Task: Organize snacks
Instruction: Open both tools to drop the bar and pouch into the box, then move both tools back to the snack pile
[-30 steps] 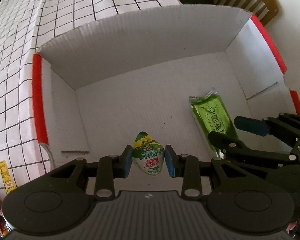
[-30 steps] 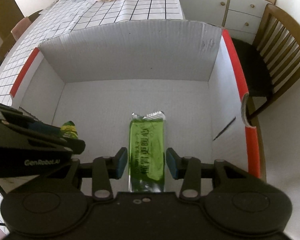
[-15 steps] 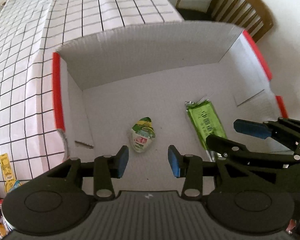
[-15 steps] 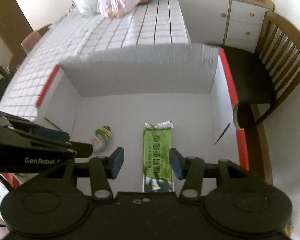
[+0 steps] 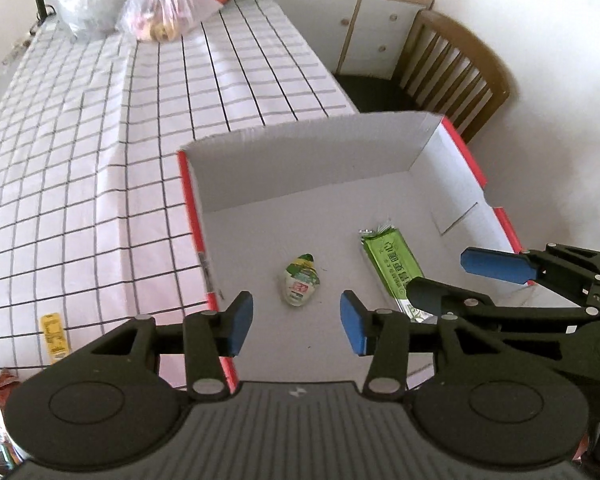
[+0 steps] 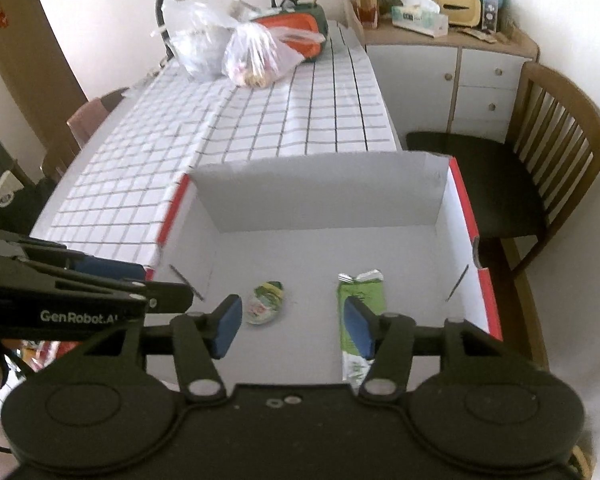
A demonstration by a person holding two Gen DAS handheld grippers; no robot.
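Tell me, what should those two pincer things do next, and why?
Probably swing the left gripper toward the yellow packet lying on the checked tablecloth outside the box. Both grippers, the right gripper too, have just been opening and hold nothing; the small cup snack and green bar already lie inside.

Small green-and-white teardrop snack pouch [image 5: 300,280] and long green foil bar wrapper [image 5: 392,266] lie flat, apart, inside my red-edged white cardboard box [image 5: 300,168].

Wooden chair [image 6: 556,152] beside white cabinet [image 6: 456,80]
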